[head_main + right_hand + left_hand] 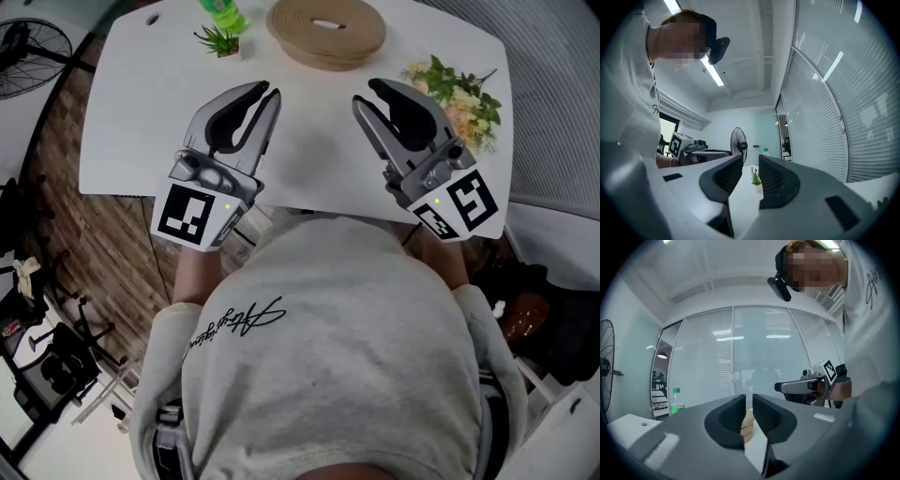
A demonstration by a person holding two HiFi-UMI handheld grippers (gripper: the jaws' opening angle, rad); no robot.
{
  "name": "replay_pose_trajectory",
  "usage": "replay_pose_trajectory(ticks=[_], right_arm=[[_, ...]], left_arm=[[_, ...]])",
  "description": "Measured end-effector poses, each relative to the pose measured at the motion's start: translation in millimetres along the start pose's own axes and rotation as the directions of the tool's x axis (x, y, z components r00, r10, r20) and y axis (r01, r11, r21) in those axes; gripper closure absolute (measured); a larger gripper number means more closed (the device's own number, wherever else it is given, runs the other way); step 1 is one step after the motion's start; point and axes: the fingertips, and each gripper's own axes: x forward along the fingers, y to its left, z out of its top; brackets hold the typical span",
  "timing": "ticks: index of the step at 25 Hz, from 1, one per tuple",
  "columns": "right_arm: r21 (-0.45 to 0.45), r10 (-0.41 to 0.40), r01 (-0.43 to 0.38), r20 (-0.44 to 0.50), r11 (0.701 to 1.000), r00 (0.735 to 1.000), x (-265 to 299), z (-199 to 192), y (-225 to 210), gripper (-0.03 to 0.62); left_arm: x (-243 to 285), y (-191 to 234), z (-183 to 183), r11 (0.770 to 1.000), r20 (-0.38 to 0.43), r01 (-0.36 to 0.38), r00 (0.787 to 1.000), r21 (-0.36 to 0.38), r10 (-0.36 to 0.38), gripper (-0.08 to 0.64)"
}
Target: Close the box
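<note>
— White counter [309, 169] with rounded corners, and wood floor [75, 234] showing past its left end. Where are the claws?

— Both are held level over the near edge, side by side and well apart. The left claw [271, 92] has its jaws all but pressed together, with only a thin slit between them and nothing in it. The right claw [365, 92] stands a little wider, at a narrow gap, and is also empty.

— And the box?

— It's a flat, round, tan box [326, 33] ahead of both claws. It sits past their tips, roughly between them, and well apart from either. The top edge of the head view cuts off its far rim, and I cannot tell whether it is closed. In the left gripper view only a sliver of its layered side shows through the slit.

— What else is cut off?

— A green bottle [223, 13] ahead of the left claw shows only its lower part. The small potted plant [219, 41] just beside it is whole, and in the right gripper view it appears in that claw's gap, far off. Flowers [459, 94] lie near the right claw's outer side. A fan [28, 56], far out to the left claw's side, is clipped by the frame.
</note>
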Motion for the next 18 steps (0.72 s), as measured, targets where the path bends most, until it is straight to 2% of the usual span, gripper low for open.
replay_pose_trajectory(ticks=[8,18], right_arm=[[0.019,-0.008,0.008,0.014,1.0,1.0,1,2,-7,0.554],[0.027,-0.02,0.019,0.028,0.999,0.999,0,7,-22,0.586]], left_arm=[[7,-1,-1,1.0,0.008,0.013,1.0,-0.002,-0.013,0.543],[22,2,1,1.0,0.011,0.02,1.0,0.012,-0.02,0.558]])
